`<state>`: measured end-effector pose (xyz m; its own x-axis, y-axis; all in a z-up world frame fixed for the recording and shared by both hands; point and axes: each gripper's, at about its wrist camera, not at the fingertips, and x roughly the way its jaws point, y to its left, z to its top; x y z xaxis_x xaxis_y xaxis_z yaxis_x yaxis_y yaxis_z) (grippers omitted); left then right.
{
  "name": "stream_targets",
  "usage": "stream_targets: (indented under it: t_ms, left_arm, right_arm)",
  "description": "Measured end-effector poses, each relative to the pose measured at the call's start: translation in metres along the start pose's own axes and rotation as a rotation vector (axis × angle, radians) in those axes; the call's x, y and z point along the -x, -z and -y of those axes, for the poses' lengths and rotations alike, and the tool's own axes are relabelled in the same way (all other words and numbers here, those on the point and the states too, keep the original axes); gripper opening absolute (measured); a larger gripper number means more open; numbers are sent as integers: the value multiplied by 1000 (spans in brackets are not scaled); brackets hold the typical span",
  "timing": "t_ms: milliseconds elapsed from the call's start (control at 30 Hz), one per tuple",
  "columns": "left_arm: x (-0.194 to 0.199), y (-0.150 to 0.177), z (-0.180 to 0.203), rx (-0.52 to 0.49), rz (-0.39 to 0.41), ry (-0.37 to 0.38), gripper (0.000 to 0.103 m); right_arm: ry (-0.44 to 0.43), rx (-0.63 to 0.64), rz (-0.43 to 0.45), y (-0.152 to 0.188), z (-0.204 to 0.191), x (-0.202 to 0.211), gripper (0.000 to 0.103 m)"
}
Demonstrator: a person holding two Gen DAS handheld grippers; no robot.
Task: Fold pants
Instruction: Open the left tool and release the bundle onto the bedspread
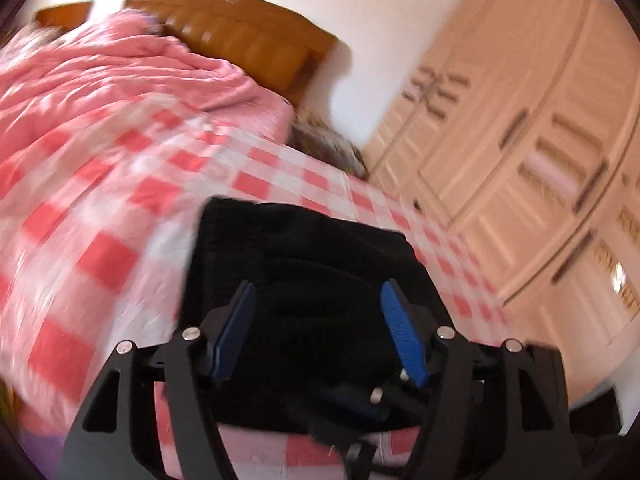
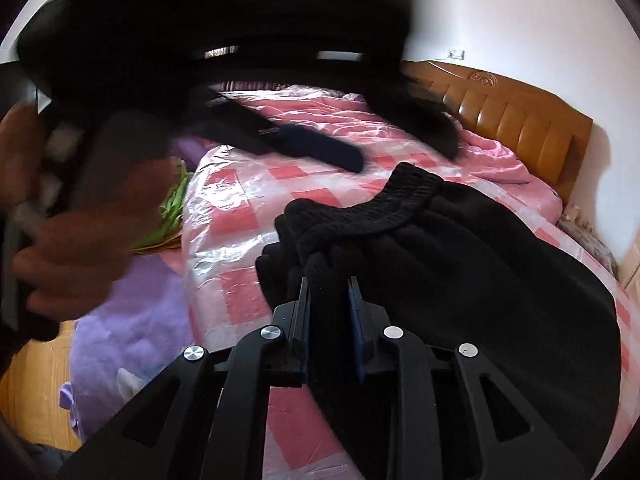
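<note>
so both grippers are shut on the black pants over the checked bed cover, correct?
Not quite. Only the right gripper is shut on the black pants, pinching fabric near the waistband. The left wrist view shows the left gripper open, its blue pads apart above the pants. The checked bed cover part holds.

- Illumination: bright, soft daylight in both views; source not visible.
- Exposure: white wall (image 1: 380, 40) near clipping; black pants (image 2: 460, 280) render as a dark mass, with fabric texture legible only at the waistband.
- Glare: specular patches on the clear plastic over the checked bedspread (image 2: 224, 208).
- Blur: left wrist view heavily motion-smeared across the wardrobe (image 1: 540, 160) and the bed; in the right wrist view, the left gripper (image 2: 320, 152) and the hand (image 2: 80, 220) are smeared.
- Distortion: fisheye curvature, black vignette at the corners.
</note>
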<state>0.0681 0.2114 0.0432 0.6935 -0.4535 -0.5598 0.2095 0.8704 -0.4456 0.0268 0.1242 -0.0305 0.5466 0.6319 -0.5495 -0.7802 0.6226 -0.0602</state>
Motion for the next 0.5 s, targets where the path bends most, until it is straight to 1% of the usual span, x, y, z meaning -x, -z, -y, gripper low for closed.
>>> stream_targets:
  t_ms: [67, 100, 133, 200, 233, 267, 300, 333, 367, 400, 433, 467, 500]
  left_arm:
    - [-18, -6, 5, -34, -56, 9, 65]
    - [-29, -12, 8, -47, -94, -2, 65]
    - [-35, -14, 9, -55, -114, -9, 65]
    - [-45, -17, 10, -62, -157, -2, 66]
    - [-49, -16, 12, -62, -164, -13, 68]
    - [-51, -15, 14, -69, -169, -23, 70]
    - [-53, -12, 19, -89, -175, -33, 72]
    - [-55, -9, 25, -108, -175, -37, 75]
    - [-59, -3, 32, -133, -178, -41, 76]
    - [-62, 2, 38, -155, -179, -55, 77]
    - [-65, 7, 42, -176, -180, -82, 77]
    - [-71, 17, 43, -193, -187, -136, 77]
    - [-75, 24, 42, -195, -194, -171, 77]
  right_arm:
    - [-41, -28, -3, 3, 5, 9, 25]
    - [-60, -43, -9, 4, 8, 15, 25]
    - [-79, -57, -14, 6, 11, 22, 25]
    - [-118, -87, -8, 16, 22, 50, 25]
    - [-128, -107, 5, 22, 30, 66, 25]
    - [-121, -142, 21, 29, 42, 83, 25]
    - [-110, -172, 32, 35, 51, 93, 41]
    - [-108, -227, 54, 42, 69, 109, 95]
    - [-77, -284, 99, 50, 87, 125, 95]
    - [-61, -321, 117, 54, 100, 133, 99]
    - [-43, -376, 130, 59, 120, 142, 99]
    - [-19, -417, 139, 61, 134, 148, 99]
    - [10, -463, 155, 62, 150, 153, 99]
